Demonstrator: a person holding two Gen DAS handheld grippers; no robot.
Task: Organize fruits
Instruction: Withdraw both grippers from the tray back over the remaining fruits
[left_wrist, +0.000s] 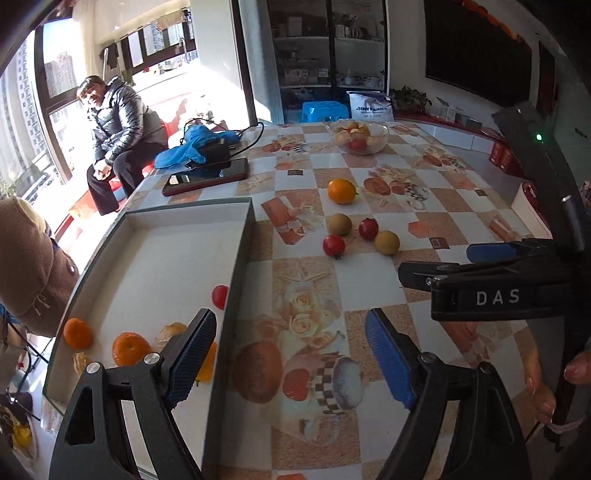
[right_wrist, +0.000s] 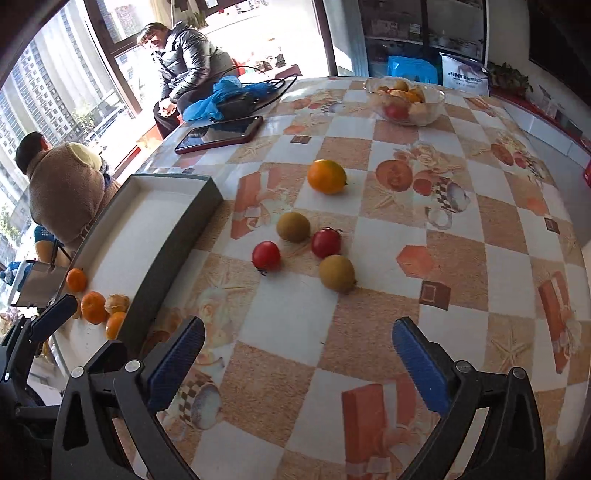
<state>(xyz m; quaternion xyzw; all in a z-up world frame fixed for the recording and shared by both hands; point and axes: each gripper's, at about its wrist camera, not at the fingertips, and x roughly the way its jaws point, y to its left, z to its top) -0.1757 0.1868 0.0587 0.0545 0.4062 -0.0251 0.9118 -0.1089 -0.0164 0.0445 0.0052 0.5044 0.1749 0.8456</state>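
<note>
Both grippers, left (left_wrist: 291, 354) & right (right_wrist: 299, 354), stood wide open w/ nothing held at frame bottom; a few tangerines (right_wrist: 94, 307) were already in the tray (right_wrist: 173, 236) lower left, but two tomatoes (right_wrist: 266, 255), two brownish fruits (right_wrist: 337, 272) & an orange (right_wrist: 327, 176) remained mid-table, glass bowl (right_wrist: 406, 99) at top.

The counter (right_wrist: 461, 258) is covered in a checked pattern of white, tan and orange squares, with pictures of roses and fruit printed on it. The box (right_wrist: 177, 229) is grey outside and white inside. Orange tangerines (right_wrist: 94, 307) are seen in it. Two red tomatoes (right_wrist: 266, 255), two yellow-brown round fruits (right_wrist: 337, 272) and one bright orange fruit (right_wrist: 327, 176) are seen on the counter. The bowl (right_wrist: 428, 110) is clear glass. The phone (right_wrist: 221, 134) is dark red. Each claw is black with blue pads (right_wrist: 421, 363).
</note>
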